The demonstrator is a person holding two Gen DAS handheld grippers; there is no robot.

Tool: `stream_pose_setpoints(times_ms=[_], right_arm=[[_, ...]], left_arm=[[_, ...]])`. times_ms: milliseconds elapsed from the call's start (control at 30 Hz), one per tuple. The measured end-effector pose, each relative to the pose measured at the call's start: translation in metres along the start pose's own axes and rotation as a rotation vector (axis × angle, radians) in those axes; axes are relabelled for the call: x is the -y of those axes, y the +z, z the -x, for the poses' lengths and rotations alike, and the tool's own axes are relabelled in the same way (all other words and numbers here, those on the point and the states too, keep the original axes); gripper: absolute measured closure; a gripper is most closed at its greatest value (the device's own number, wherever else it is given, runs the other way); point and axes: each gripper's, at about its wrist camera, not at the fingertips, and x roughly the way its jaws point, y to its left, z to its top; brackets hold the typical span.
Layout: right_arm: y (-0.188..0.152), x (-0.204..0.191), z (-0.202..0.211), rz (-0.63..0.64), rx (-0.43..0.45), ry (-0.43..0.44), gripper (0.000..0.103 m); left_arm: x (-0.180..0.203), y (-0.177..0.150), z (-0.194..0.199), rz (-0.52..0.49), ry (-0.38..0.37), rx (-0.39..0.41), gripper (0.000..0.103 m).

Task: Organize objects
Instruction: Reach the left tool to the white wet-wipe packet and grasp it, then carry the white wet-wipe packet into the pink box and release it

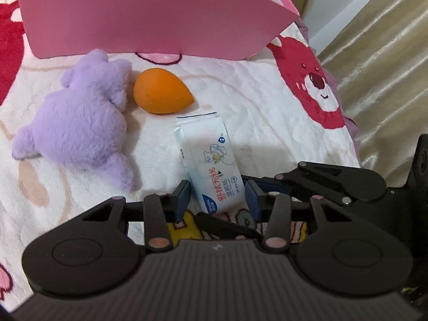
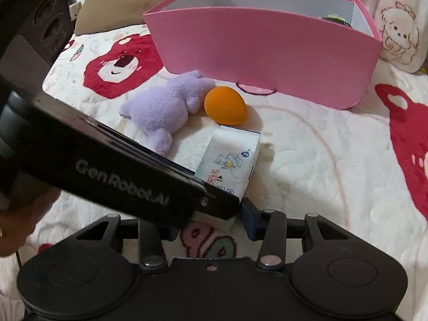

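— Where's the wipes packet (image 1: 211, 165)?
— Lower middle of the frame, on the blanket (image 1: 267, 112), below the orange sponge (image 1: 160, 93) and purple plush (image 1: 80, 125).
— And the claws?
— Left gripper (image 1: 217, 196) is clenched on its near end. Right gripper (image 2: 208, 223) straddles that end too; its grip I cannot tell.
— The pink box (image 2: 262, 48)?
— Upper frame, behind.

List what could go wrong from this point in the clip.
The left gripper and the right gripper both close around one end of the same wipes packet, so they could collide or crumple it. The orange sponge lies just beyond the packet; a lift might nudge it.
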Motion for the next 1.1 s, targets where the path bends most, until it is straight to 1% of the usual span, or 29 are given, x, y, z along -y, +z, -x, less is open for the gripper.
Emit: stream_pose_setpoints(times_ms=[133,300,433,567,633,833,1000,1100], right_arm=[[-0.001,-0.003,0.01,-0.004,0.014,0.006,0.055],[0.002,-0.013,0.026,-0.011,0.051,0.016,0.055],[0.009,-0.024,0.044,-0.022,0.059,0.007,0.055],[0.02,-0.036,0.065,-0.001,0.074,0.008,0.055],[0.027,-0.043,0.074,0.015,0.084,0.0,0.055],[0.057,-0.056,0.1,0.049,0.167,-0.031,0.055],[0.09,-0.062,0.123,0.067,0.223,-0.038,0.055],[0.113,-0.059,0.132,0.057,0.228,-0.027,0.055]], left_arm=[[0.002,-0.002,0.009,0.017,-0.004,0.008,0.06],[0.014,-0.005,0.033,-0.023,0.015,0.031,0.061],[0.014,-0.007,0.055,0.008,-0.03,0.047,0.061],[0.021,-0.006,0.081,-0.016,-0.037,0.069,0.061],[0.028,-0.002,0.094,-0.052,-0.027,0.078,0.061],[0.044,0.019,0.138,-0.105,0.008,0.165,0.061],[0.056,0.049,0.171,-0.138,0.029,0.188,0.061],[0.062,0.071,0.185,-0.149,0.051,0.181,0.061]])
